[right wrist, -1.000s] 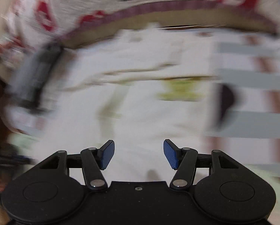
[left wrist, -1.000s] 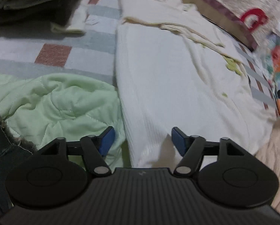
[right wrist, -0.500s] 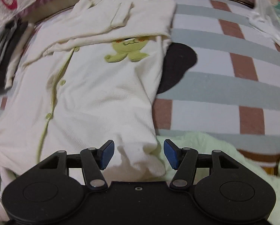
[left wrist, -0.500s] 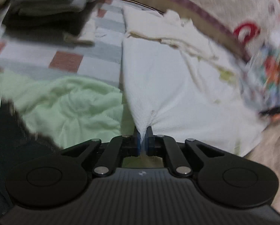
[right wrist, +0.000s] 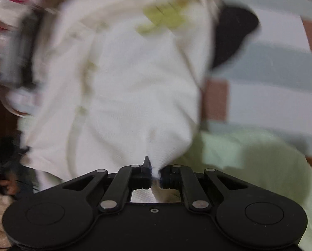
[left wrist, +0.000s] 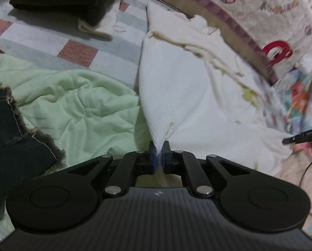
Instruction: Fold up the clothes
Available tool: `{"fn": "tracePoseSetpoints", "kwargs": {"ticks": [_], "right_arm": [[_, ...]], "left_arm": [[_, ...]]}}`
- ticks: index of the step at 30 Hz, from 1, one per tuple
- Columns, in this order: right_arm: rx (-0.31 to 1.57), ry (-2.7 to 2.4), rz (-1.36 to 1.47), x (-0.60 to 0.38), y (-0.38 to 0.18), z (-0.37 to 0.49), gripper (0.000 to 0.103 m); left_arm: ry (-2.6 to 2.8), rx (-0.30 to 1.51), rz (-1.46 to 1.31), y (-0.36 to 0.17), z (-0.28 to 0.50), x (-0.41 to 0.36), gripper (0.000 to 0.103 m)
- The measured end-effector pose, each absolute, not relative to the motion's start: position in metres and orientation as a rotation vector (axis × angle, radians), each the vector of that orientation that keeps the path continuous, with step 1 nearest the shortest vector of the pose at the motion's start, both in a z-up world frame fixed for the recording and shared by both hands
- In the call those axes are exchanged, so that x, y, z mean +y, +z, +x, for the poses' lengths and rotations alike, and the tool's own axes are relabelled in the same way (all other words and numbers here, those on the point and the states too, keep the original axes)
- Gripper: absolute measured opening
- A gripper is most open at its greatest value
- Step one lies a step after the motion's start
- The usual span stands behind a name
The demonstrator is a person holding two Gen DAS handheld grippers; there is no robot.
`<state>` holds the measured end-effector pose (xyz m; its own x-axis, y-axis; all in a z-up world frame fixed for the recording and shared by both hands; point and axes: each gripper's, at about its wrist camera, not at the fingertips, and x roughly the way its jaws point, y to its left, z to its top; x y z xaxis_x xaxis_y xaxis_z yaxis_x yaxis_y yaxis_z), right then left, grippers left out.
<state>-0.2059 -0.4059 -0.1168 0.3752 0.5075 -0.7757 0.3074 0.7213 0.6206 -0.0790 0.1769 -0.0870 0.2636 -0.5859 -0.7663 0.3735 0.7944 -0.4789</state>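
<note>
At the near edge of the striped bed cover, both bottom corners of the cream romper now pinched — left gripper pressed together on one hem corner, right gripper closing on the other, where a second ago both stood spread and empty. Ready, probably, for lifting the hem toward the collar. No brand or legible writing anywhere — only a green frog patch, blurred.

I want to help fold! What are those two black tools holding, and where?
Both hold the cream waffle-knit baby garment by its near bottom edge: left tool pinches one spot, right tool is closing on another.
</note>
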Motion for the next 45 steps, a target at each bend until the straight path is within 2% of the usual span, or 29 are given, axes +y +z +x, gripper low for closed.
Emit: {"fn": "tracePoseSetpoints", "kwargs": {"ticks": [3, 10, 14, 15, 17, 21, 25, 27, 29, 31, 35, 40, 45], "right_arm": [[1.004, 0.314, 0.911, -0.398, -0.077, -0.221, 0.01], [1.157, 0.043, 0.665, -0.362, -0.071, -0.25, 0.01], [1.032, 0.042, 0.703, -0.366, -0.05, -0.267, 0.009], [1.055, -0.016, 0.621, -0.361, -0.051, -0.267, 0.009], [1.093, -0.049, 0.627, -0.362, -0.065, -0.267, 0.009], [1.047, -0.015, 0.731, -0.359, -0.073, -0.273, 0.009], [1.067, -0.102, 0.666, -0.36, -0.076, -0.284, 0.009], [0.988, -0.042, 0.764, -0.357, -0.07, -0.289, 0.009], [0.907, 0.015, 0.792, -0.352, -0.063, -0.291, 0.009], [0.923, -0.008, 0.715, -0.344, -0.064, -0.285, 0.009], [0.892, 0.008, 0.762, -0.348, -0.072, -0.274, 0.009], [0.79, 0.164, 0.736, -0.332, -0.054, -0.235, 0.009], [0.777, 0.41, 0.658, -0.277, -0.042, -0.163, 0.009]], "left_arm": [[-0.649, 1.184, -0.126, -0.096, -0.083, 0.172, 0.004], [-0.59, 1.162, -0.067, -0.088, -0.078, 0.163, 0.004], [-0.561, 1.238, -0.017, -0.095, -0.077, 0.158, 0.005], [-0.552, 1.26, 0.002, -0.098, -0.077, 0.156, 0.005], [-0.538, 1.281, 0.051, -0.104, -0.079, 0.15, 0.005], [-0.518, 1.255, 0.036, -0.091, -0.079, 0.16, 0.005], [-0.469, 1.249, 0.012, -0.086, -0.078, 0.176, 0.003], [-0.455, 1.248, 0.048, -0.085, -0.079, 0.181, 0.001], [-0.458, 1.215, 0.094, -0.079, -0.081, 0.182, 0.001], [-0.456, 1.141, 0.154, -0.066, -0.082, 0.178, 0.005], [-0.514, 0.938, 0.171, -0.032, -0.076, 0.162, 0.021], [-0.79, 0.825, 0.102, -0.017, -0.062, 0.101, 0.021], [-1.032, 0.823, -0.049, -0.036, -0.063, 0.042, 0.021]]}}
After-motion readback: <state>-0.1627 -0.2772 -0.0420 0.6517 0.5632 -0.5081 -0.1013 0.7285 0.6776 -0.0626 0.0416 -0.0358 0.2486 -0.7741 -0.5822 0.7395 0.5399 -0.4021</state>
